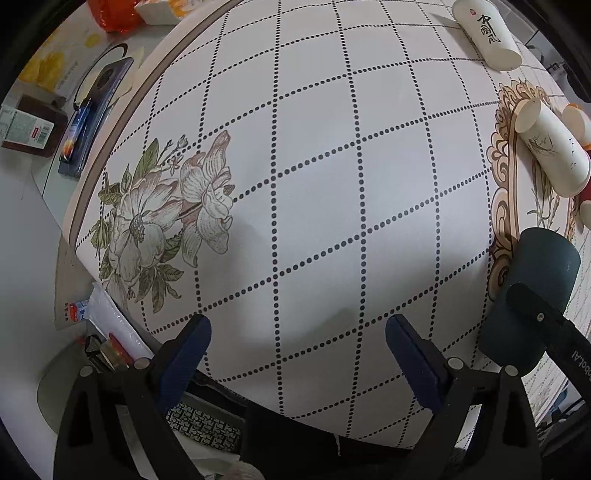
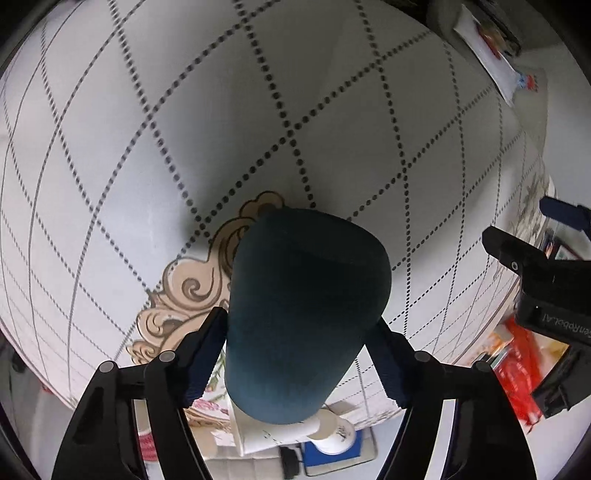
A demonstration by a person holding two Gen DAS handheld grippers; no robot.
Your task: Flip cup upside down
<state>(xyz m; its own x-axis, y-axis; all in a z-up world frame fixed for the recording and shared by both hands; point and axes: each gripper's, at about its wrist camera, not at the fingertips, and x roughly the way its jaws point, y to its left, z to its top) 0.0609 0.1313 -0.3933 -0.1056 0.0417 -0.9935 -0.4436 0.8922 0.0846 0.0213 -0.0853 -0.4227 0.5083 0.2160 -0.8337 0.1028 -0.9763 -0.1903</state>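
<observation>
The dark teal cup is held between the blue pads of my right gripper, above the patterned tablecloth; I see its side and one rounded end, and cannot tell which end is the mouth. The same cup shows at the right of the left wrist view with the right gripper's black finger across it. My left gripper is open and empty, over the white checked cloth near the table's front edge.
White paper cups stand at the far right and right of the table. A phone and boxes lie beyond the table's left edge. More white cups and a red bag show in the right wrist view.
</observation>
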